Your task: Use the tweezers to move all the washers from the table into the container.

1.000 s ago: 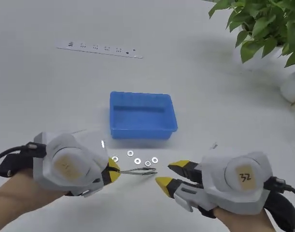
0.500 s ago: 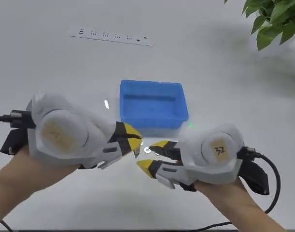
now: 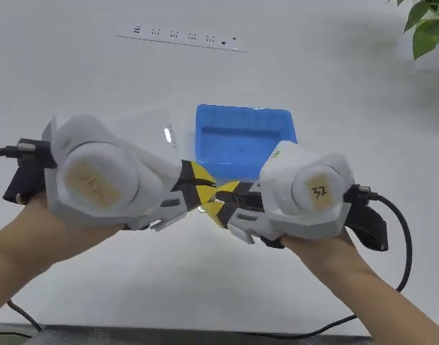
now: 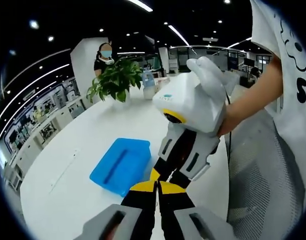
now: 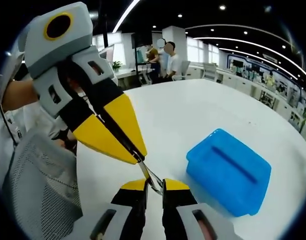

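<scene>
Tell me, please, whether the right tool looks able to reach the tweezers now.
Probably yes: the tweezers stick out of the shut left tool, and the right tool has a jaw each side of their free tip; whether it grips is unclear.

So a second ago the two grippers sat well apart in the lower part of the head view. Since then both have come up and swung inward, and now they meet nose to nose at frame centre, overlapping the near edge of the blue container (image 3: 244, 133). The right gripper (image 3: 220, 199) had its jaws spread wide before. They've since narrowed right down around the tip of the tweezers (image 5: 151, 179), though an actual pinch is hard to call. The left gripper (image 3: 205, 190) has carried the tweezers up off the table.
</scene>
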The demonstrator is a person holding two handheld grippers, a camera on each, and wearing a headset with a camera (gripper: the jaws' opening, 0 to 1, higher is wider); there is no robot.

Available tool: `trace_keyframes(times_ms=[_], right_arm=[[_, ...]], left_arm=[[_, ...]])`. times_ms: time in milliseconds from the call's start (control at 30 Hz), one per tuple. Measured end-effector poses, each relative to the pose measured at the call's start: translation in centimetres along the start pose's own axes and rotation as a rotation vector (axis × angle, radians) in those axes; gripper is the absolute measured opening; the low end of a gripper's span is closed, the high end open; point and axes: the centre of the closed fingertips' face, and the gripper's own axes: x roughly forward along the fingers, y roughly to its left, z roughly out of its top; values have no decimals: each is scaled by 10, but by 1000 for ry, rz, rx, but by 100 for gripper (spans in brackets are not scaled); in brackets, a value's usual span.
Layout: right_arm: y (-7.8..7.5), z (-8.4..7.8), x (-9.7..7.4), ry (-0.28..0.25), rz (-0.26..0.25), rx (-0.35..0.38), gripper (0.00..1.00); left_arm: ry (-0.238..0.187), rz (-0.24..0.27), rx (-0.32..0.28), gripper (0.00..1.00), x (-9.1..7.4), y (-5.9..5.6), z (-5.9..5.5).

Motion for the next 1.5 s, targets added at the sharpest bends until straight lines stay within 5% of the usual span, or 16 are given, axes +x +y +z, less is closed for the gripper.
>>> trace_keyframes(times_ms=[233,733,1067,1500], right_arm=[[-1,-7,9,19,23,14,8],[-2,-7,13,26,23,9,8],[-1,-7,14,55,22,-78,6],[-2,12,-4,38,-4,-136,5]], left_arm=[[24,-15,-4,0,7,2,-9],[-1,2,-19,0,4,5,-11],[11,-5,-19,0,3,3,-11],[0,-1,42,0,-7,3,11]])
